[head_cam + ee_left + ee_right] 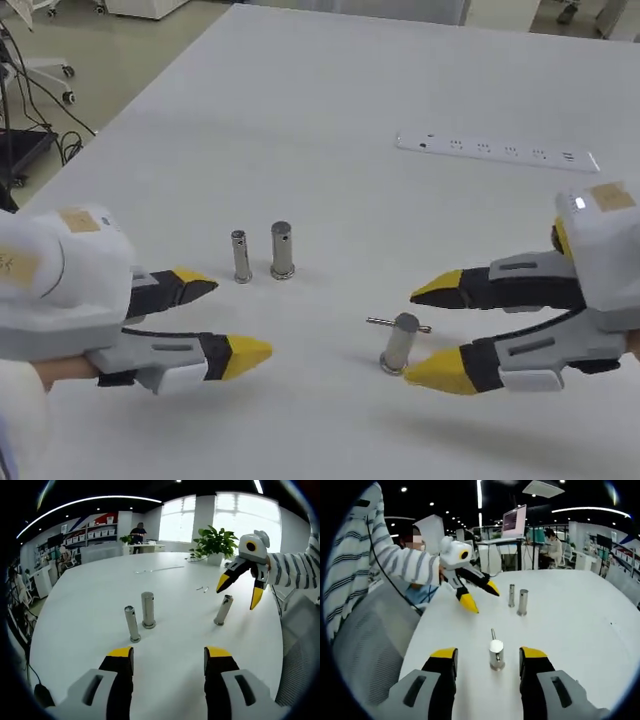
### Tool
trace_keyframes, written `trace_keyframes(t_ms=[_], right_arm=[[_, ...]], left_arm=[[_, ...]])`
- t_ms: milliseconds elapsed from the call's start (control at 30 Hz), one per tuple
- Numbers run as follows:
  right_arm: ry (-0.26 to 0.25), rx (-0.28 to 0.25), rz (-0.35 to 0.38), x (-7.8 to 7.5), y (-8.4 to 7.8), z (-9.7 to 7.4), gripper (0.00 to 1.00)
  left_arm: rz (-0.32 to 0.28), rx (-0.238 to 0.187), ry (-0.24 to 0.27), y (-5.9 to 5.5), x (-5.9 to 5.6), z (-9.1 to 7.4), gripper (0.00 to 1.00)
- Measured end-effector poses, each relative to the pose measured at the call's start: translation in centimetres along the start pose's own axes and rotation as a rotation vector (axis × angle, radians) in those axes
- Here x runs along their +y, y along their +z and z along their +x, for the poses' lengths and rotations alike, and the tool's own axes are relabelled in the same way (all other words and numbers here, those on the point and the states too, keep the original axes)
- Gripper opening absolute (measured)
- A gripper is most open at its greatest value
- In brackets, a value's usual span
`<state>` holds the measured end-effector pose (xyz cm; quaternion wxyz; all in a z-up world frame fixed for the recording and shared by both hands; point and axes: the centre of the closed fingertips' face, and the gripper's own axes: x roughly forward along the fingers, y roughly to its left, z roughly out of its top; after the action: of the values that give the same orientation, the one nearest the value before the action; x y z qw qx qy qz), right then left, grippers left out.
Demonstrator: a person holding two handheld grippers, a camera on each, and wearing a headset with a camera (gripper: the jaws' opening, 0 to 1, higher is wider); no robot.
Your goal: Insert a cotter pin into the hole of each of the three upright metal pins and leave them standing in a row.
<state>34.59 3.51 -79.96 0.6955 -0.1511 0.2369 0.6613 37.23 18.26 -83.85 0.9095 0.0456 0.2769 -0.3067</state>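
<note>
The white table (pixel 330 120) spans the frame. At lower left the left gripper (pixel 232 320) gapes wide, holding nothing. At lower right the right gripper (pixel 413 333), spread as wide, straddles a metal pin (pixel 400 345) without gripping it. A power strip (pixel 497 152) lies upper right. A thick pin (pixel 282 250) and a slim pin (pixel 241 257) stand side by side left of centre. A cotter pin (pixel 385 322) crosses the straddled pin's head.

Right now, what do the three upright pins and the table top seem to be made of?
Upright pins: likely steel, polished; silver-grey with bright highlights. Table top: probably matte white laminate or paint; soft shadows, no clear reflections.
</note>
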Motion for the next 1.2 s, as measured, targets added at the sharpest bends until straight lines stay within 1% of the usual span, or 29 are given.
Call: trace_keyframes(t_ms=[67, 100, 133, 200, 233, 333, 467, 533, 600, 700, 833, 933, 1000, 1067, 1133, 1200], right_arm=[[-0.030, -0.013, 0.017, 0.4, -0.1, -0.7, 0.54], [-0.043, -0.018, 0.022, 0.4, -0.1, -1.0, 0.55], [-0.059, -0.021, 0.033, 0.7, -0.3, -1.4, 0.56], [-0.081, -0.031, 0.061, 1.1, -0.6, -2.1, 0.58], [-0.084, -0.032, 0.067, 1.4, -0.8, -2.3, 0.59], [-0.113, -0.032, 0.103, 2.2, -1.7, -3.2, 0.63], [-0.157, -0.054, 0.157, 3.2, -2.4, -4.5, 0.69], [-0.181, -0.065, 0.183, 3.6, -2.8, -5.3, 0.73], [-0.195, -0.065, 0.198, 4.1, -3.2, -5.9, 0.77], [-0.222, -0.049, 0.227, 5.0, -4.2, -7.2, 0.79], [-0.253, -0.049, 0.270, 5.7, -4.8, -8.6, 0.84], [-0.270, -0.043, 0.308, 6.1, -5.3, -9.1, 0.86], [-0.277, -0.044, 0.316, 6.4, -5.4, -9.3, 0.87], [-0.291, -0.047, 0.331, 6.7, -5.5, -9.4, 0.90], [-0.300, -0.051, 0.343, 6.9, -5.5, -9.5, 0.93], [-0.300, -0.041, 0.350, 7.3, -5.5, -9.5, 0.95]], left_arm=[[0.002, 0.001, 0.027, 0.0, 1.0, 0.3, 0.54], [0.015, 0.010, 0.049, -0.1, 1.6, 0.4, 0.53], [0.025, 0.019, 0.057, -0.2, 1.9, 0.5, 0.52], [0.034, 0.017, 0.073, -0.1, 2.5, 0.8, 0.52], [0.038, 0.017, 0.079, 0.0, 2.8, 1.0, 0.51], [0.050, 0.026, 0.093, -0.1, 3.3, 1.6, 0.48], [0.052, 0.034, 0.099, -0.1, 3.7, 2.0, 0.47], [0.045, 0.030, 0.104, 0.0, 3.8, 2.2, 0.46], [0.041, 0.026, 0.104, 0.2, 3.8, 2.3, 0.46], [0.041, 0.024, 0.102, 0.4, 3.8, 2.7, 0.45], [0.043, 0.022, 0.099, 0.7, 3.8, 3.0, 0.43], [0.035, 0.016, 0.104, 0.9, 4.0, 3.2, 0.41], [0.026, 0.013, 0.094, 1.0, 3.9, 3.3, 0.41], [0.036, 0.016, 0.096, 1.0, 4.0, 3.4, 0.40], [0.037, 0.017, 0.099, 1.1, 4.2, 3.4, 0.37], [0.038, 0.014, 0.106, 1.3, 4.3, 3.4, 0.34]])
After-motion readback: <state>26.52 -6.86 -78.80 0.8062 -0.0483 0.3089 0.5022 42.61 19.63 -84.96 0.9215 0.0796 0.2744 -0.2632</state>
